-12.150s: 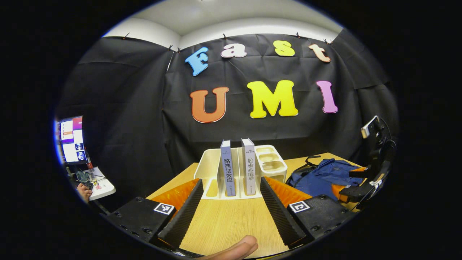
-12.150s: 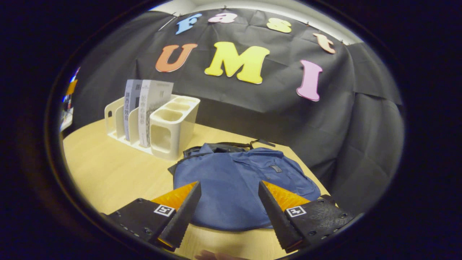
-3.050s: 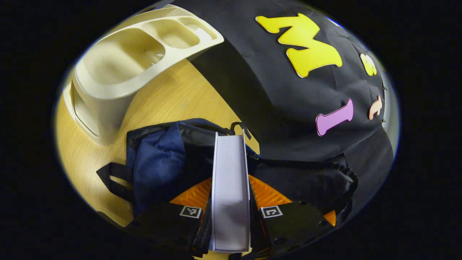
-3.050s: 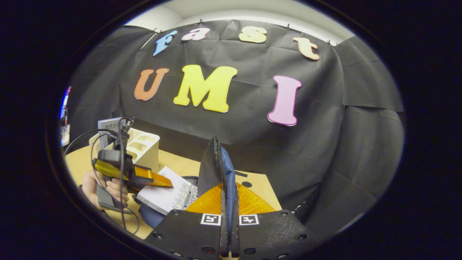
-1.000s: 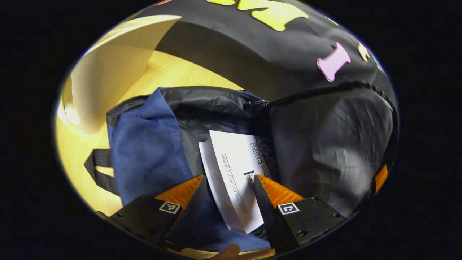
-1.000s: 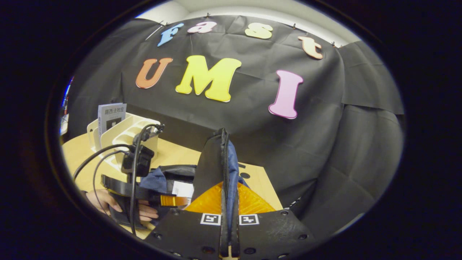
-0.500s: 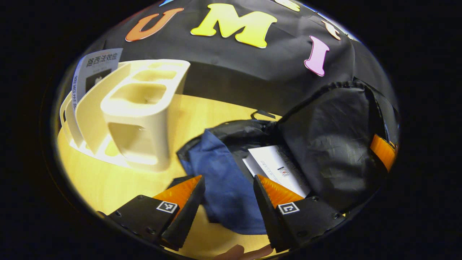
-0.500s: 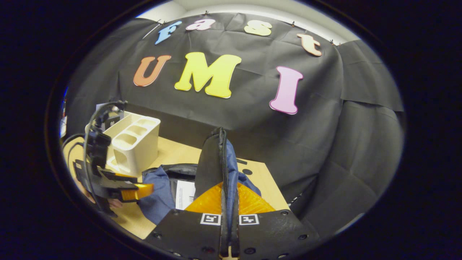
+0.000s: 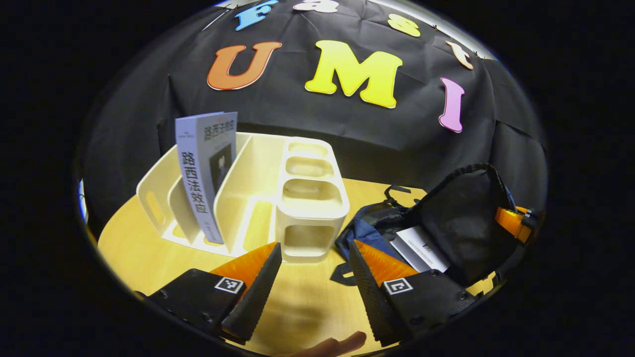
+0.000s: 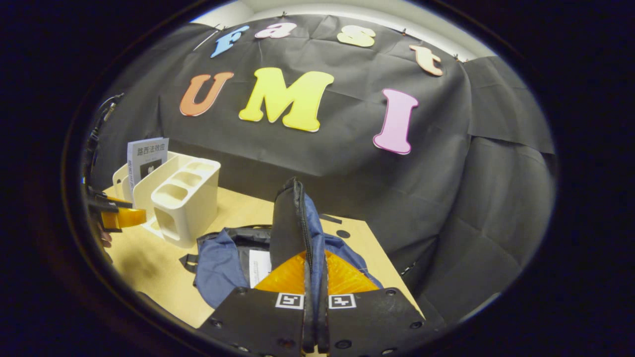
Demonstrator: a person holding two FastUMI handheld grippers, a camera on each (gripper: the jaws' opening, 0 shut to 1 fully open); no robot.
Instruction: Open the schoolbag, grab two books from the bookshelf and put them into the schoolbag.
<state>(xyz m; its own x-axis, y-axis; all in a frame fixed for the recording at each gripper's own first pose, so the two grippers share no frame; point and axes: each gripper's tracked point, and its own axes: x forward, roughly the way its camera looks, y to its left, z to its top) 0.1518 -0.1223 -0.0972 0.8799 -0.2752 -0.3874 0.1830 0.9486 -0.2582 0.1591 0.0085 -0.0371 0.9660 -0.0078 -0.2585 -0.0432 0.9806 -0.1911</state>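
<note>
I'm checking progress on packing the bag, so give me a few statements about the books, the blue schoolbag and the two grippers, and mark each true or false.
1. One white book lies inside the open blue fabric schoolbag. True.
2. The cream plastic bookshelf holds no books. False: a grey-blue book stands upright in one of its slots.
3. The right gripper is shut on the raised schoolbag flap. True: both fingers pinch the flap and hold it up.
4. The left gripper carries a book. False: its fingers are open with nothing between them, above the wooden table.
5. The schoolbag is zipped closed. False: it is open, its dark lining visible.
</note>
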